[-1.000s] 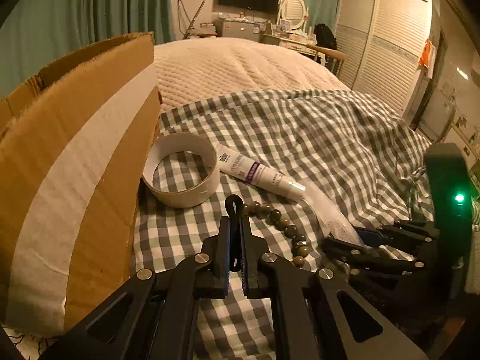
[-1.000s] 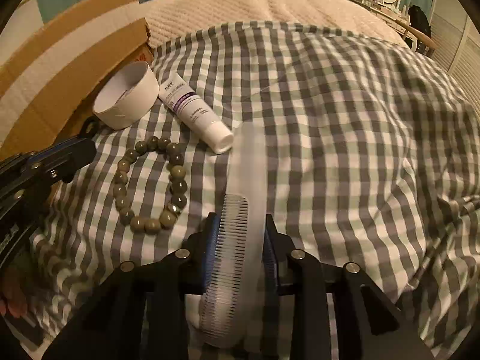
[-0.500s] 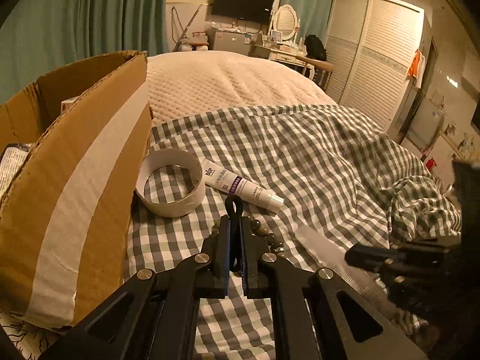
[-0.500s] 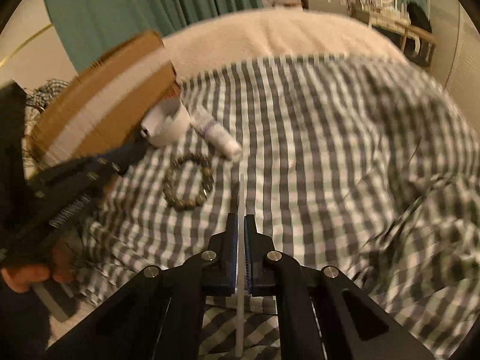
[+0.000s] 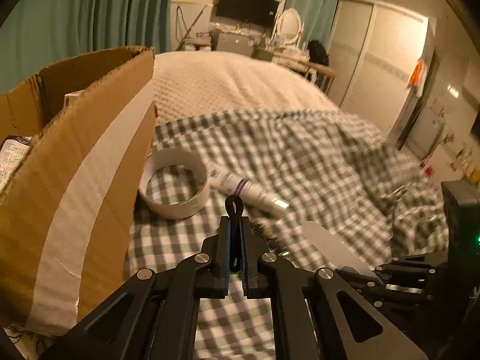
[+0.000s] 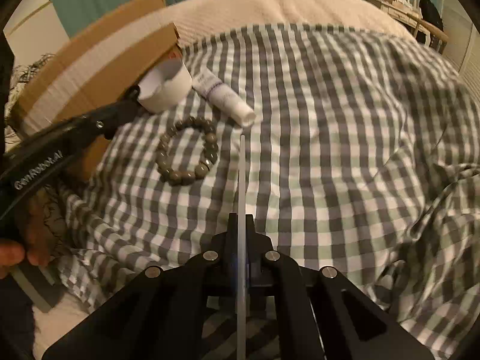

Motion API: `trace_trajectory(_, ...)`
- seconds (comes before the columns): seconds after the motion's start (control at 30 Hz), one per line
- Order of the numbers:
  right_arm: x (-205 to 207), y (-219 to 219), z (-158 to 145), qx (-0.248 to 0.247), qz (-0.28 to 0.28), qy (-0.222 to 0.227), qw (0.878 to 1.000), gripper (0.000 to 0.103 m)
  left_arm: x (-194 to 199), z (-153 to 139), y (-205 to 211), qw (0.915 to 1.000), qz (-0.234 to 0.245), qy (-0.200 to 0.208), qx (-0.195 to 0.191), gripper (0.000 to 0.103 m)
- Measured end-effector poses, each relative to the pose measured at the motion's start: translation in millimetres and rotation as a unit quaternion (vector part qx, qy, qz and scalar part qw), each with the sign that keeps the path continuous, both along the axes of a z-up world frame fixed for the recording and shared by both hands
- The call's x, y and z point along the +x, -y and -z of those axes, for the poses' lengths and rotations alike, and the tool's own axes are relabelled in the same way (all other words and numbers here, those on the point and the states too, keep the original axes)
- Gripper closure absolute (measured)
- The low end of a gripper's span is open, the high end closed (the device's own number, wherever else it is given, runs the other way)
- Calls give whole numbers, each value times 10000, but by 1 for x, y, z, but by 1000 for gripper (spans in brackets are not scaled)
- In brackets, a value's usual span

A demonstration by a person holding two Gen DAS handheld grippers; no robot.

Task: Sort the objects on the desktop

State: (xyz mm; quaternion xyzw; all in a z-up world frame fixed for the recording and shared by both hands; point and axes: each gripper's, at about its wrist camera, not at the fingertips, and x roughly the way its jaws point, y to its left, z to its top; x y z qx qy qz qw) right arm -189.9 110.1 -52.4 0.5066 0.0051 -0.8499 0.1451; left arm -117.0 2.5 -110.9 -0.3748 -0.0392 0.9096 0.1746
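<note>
At the far left stands a corrugated cardboard box (image 5: 90, 156), brown with a broad white tape stripe across its wall, open at the top with printed packets inside. Just beside its lower corner a white tape ring (image 5: 175, 187) lies flat on the bed (image 6: 330, 126), whose soft cover is a grey, green and white check. A white tube (image 5: 249, 190) with purple print touches the ring's right side and points away from the box. The left gripper (image 5: 235, 240) is pressed together on a thin black loop (image 5: 235, 205) that sticks up past its tips, over the cover near the ring. In the right wrist view a bracelet (image 6: 189, 151) of round, dull olive beads lies in a closed circle on the cover, below the tube and left of the right gripper's line. The right gripper (image 6: 241, 234) pinches a comb (image 6: 241, 180), pale and flat, seen edge-on as a thin strip running forward from the tips towards the tube's cap; in the left view its broad, smooth blade and fine teeth show at the lower right.
</note>
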Motion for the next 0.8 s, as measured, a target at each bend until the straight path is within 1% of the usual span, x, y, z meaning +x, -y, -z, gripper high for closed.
trace_trajectory(0.07,4,-3,-12,-77,-27,-104,9999,101,4,-10,2,9997,48,-132,215,98)
trace_trajectory(0.13,8,-7,-25,-256,-6,-222,9994,101,9,-25,5,9990,64,-307,333,98)
trace_trajectory(0.2,12,-8,-45,-383,-8,-408,9984,101,17,-49,13,9972,8,-607,435,98)
trace_trajectory(0.23,14,-5,-60,-433,-77,-579,9974,101,19,-60,16,9965,-35,-712,439,98)
trace_trajectory(0.3,16,6,-83,-426,-218,-824,9954,101,27,-86,29,9939,-171,-984,460,98)
trace_trajectory(0.33,15,14,-97,-441,-348,-964,9938,101,31,-99,41,9918,-257,-1124,547,98)
trace_trajectory(0.4,12,34,-121,-507,-608,-1227,9893,101,35,-116,65,9866,-549,-1340,746,98)
trace_trajectory(0.43,8,48,-137,-609,-803,-1350,9857,101,35,-121,76,9853,-680,-1361,781,98)
trace_trajectory(0.5,1,68,-152,-840,-1045,-1423,9807,101,31,-124,99,9826,-1037,-1376,688,98)
trace_trajectory(0.53,-10,87,-160,-990,-1221,-1421,9773,101,28,-122,111,9812,-1243,-1363,574,98)
trace_trajectory(0.6,-25,112,-164,-1067,-1389,-1421,9742,101,18,-112,134,9786,-1642,-1165,418,98)
trace_trajectory(0.63,-38,132,-164,-1088,-1505,-1369,9730,101,14,-107,142,9766,-1822,-1075,393,98)
trace_trajectory(0.7,-57,158,-160,-1162,-1558,-1264,9728,101,5,-95,158,9720,-2150,-887,322,98)
trace_trajectory(0.73,-63,165,-159,-1155,-1556,-1250,9730,101,2,-89,165,9698,-2285,-801,298,96)
trace_trajectory(0.77,-70,173,-157,-1134,-1496,-1274,9739,101,0,-86,168,9689,-2343,-733,301,96)
trace_trajectory(0.8,-76,178,-156,-1108,-1406,-1307,9751,101,-2,-83,171,9689,-2365,-657,323,91)
